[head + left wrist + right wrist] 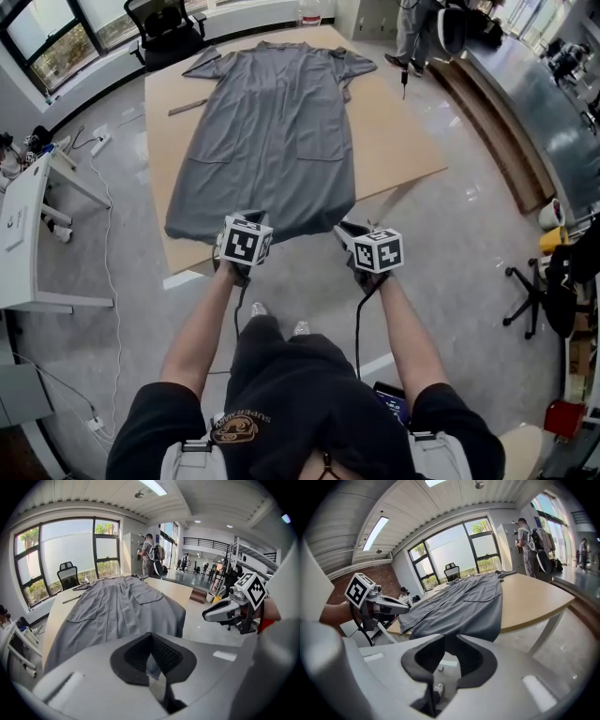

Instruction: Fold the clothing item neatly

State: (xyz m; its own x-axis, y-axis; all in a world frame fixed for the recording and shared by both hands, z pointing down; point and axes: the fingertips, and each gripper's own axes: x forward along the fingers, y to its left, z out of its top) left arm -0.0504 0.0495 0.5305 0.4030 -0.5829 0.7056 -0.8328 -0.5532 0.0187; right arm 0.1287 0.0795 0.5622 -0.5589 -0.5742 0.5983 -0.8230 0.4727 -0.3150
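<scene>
Grey dress (272,131) spread flat along the table (398,122), hem draped over the near edge. Left claw (151,644) pinched fully shut just short of that hem, seemingly on nothing (a pale sliver at the tips, hard to read). Right claw (449,641) partly open and empty, floor (440,660) showing through the gap. Risks: catching one layer only, or tugging the overhang and sliding the whole dress off. Bare tabletop wider on the right than the left; standing room along the near side.

Head view looks down; both gripper views share the garment (272,141).
</scene>
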